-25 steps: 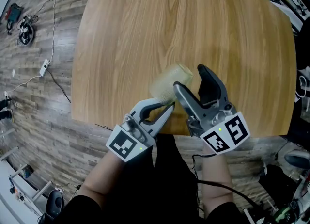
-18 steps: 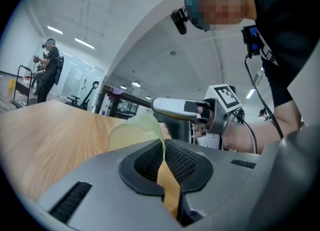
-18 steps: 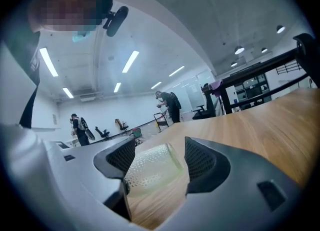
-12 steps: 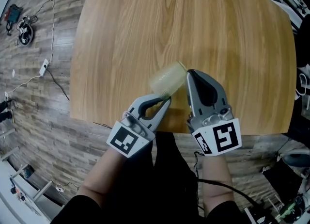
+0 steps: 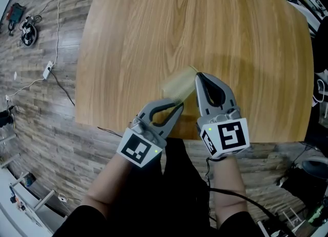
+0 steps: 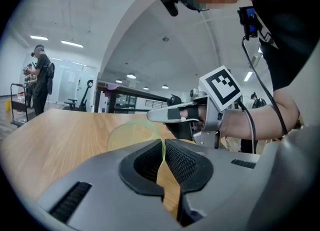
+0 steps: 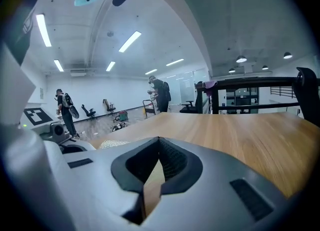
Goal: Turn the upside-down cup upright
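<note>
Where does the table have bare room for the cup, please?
The table is bare beyond the cup to its far and side edges. Near edge is crowded: left gripper grips the cup, right gripper, just closed empty, beside it.

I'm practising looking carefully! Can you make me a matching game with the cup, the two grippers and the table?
Things:
1. cup
2. left gripper
3. right gripper
4. table

Descriptions:
A. shut, with nothing between its jaws
B. light wood
C. see-through pale yellow
D. pinching a thin yellow edge

Pairs: 1-C, 2-D, 3-A, 4-B
</note>
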The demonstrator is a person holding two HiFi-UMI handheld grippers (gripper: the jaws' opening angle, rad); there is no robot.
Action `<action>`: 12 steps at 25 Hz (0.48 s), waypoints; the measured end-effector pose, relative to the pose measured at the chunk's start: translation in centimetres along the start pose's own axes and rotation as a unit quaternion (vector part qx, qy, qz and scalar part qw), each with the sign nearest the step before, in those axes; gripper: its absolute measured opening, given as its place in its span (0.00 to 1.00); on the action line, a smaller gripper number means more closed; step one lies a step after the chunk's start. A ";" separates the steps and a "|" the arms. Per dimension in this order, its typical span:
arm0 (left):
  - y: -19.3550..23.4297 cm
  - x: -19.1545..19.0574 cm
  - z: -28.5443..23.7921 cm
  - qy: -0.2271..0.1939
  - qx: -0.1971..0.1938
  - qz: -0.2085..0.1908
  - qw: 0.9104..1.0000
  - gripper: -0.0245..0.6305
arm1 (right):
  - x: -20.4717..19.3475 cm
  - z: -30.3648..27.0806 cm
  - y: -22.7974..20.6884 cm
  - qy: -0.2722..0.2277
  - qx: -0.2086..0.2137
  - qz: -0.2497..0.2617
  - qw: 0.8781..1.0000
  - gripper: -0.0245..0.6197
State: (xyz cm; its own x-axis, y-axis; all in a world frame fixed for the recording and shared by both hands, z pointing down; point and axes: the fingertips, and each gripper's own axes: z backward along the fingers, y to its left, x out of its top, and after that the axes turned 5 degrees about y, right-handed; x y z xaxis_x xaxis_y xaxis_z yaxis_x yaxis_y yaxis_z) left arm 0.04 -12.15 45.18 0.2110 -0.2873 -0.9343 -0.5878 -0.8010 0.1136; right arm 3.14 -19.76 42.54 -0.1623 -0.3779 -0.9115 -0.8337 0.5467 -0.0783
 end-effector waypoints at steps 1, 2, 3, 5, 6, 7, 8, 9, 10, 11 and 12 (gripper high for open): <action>0.0 -0.1 0.0 0.009 0.002 -0.012 1.000 0.07 | -0.2 -0.1 -0.2 0.004 -0.002 -0.004 1.000 0.06; -0.1 -0.2 0.0 0.020 0.004 -0.020 1.000 0.07 | -0.5 -0.1 -0.3 0.009 -0.004 -0.008 1.000 0.06; -0.2 -0.3 -0.1 0.034 0.006 -0.026 0.999 0.07 | -0.8 -0.1 -0.5 0.013 -0.005 -0.011 1.000 0.06; -0.4 -0.6 -0.3 0.058 0.007 -0.031 0.998 0.07 | -1.5 0.0 -0.6 0.023 -0.008 -0.015 1.000 0.06; -0.5 -0.7 -0.4 0.067 0.007 -0.032 0.997 0.07 | -1.9 -0.1 -0.5 0.028 -0.010 -0.017 0.999 0.06; -0.4 -0.9 -0.4 0.074 0.006 -0.032 0.997 0.07 | -2.2 -0.1 -0.5 0.033 -0.012 -0.019 0.999 0.06; -0.3 -1.2 -0.5 0.078 0.006 -0.032 0.996 0.07 | -2.5 -0.1 -0.5 0.037 -0.012 -0.022 0.999 0.06; -0.1 -1.4 -0.6 0.081 0.008 -0.029 0.996 0.07 | -2.7 -0.1 -0.5 0.038 -0.012 -0.026 0.999 0.06; 0.1 -1.5 -0.6 0.082 0.011 -0.026 0.996 0.07 | -2.8 0.0 -0.4 0.038 -0.010 -0.030 0.999 0.06; 0.3 -1.7 -0.7 0.083 0.016 -0.026 0.996 0.07 | -2.7 0.2 -0.4 0.036 -0.008 -0.034 0.999 0.06; 0.4 -1.8 -0.7 0.086 0.022 -0.029 0.996 0.07 | -2.6 0.4 -0.3 0.032 -0.005 -0.038 0.999 0.06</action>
State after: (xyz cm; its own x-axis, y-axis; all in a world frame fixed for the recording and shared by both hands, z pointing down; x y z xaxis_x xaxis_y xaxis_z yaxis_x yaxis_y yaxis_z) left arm -0.01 -12.36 47.17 0.3744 -0.3303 -0.8664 -0.6038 -0.7960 0.0426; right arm 4.02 -18.60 44.78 -0.1318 -0.4655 -0.8752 -0.8502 0.5070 -0.1417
